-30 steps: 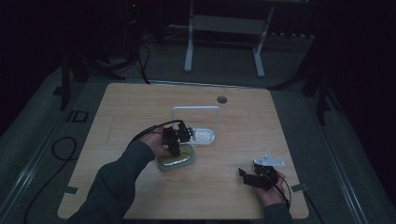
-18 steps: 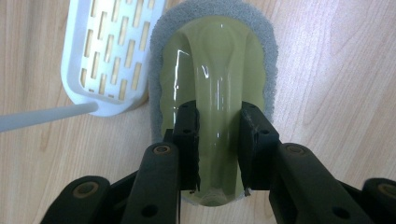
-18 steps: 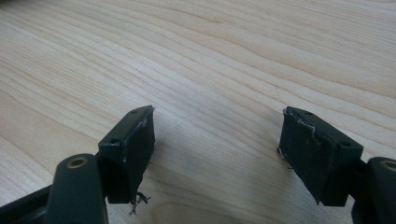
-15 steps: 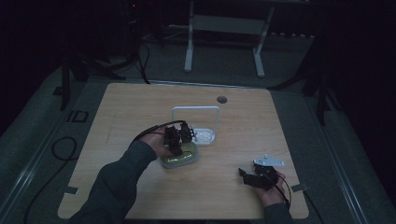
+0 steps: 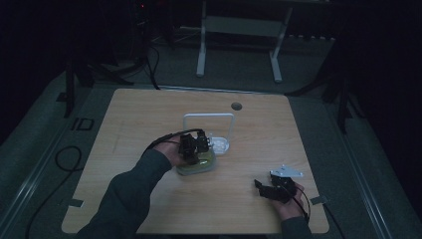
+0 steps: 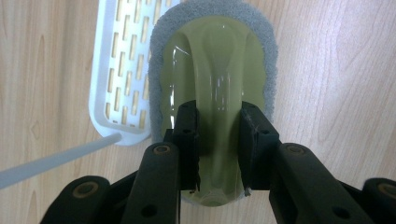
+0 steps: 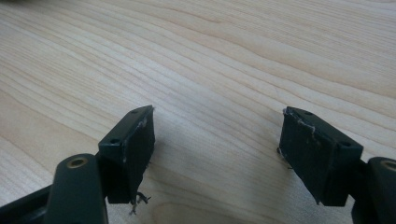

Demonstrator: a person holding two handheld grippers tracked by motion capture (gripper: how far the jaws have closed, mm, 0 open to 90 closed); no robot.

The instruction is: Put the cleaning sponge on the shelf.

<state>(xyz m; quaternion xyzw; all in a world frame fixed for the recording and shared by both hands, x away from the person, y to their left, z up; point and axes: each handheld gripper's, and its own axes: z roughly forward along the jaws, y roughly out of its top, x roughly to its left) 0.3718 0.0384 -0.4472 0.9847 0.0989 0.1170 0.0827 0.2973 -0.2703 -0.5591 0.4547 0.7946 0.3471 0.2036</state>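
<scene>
Black left gripper (image 6: 218, 140) clamped on green scrubber (image 6: 215, 79), right gripper (image 7: 217, 149) spread wide over table (image 7: 224, 56).

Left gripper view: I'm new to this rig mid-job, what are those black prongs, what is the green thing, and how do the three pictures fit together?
No robot here: a person holds a hand gripper in each hand at a wooden table. The high view looks down from above. There the left gripper sits on a scrubber beside a white rack, and the right gripper rests near the table's front corner. Each other picture comes from a camera riding on a gripper. In the left gripper view, the black prongs are its jaws, closed on the green handle of the scrubber, which has a grey pad. A white slotted tray lies alongside. In the right gripper view, the jaws stand apart over bare wood.
</scene>
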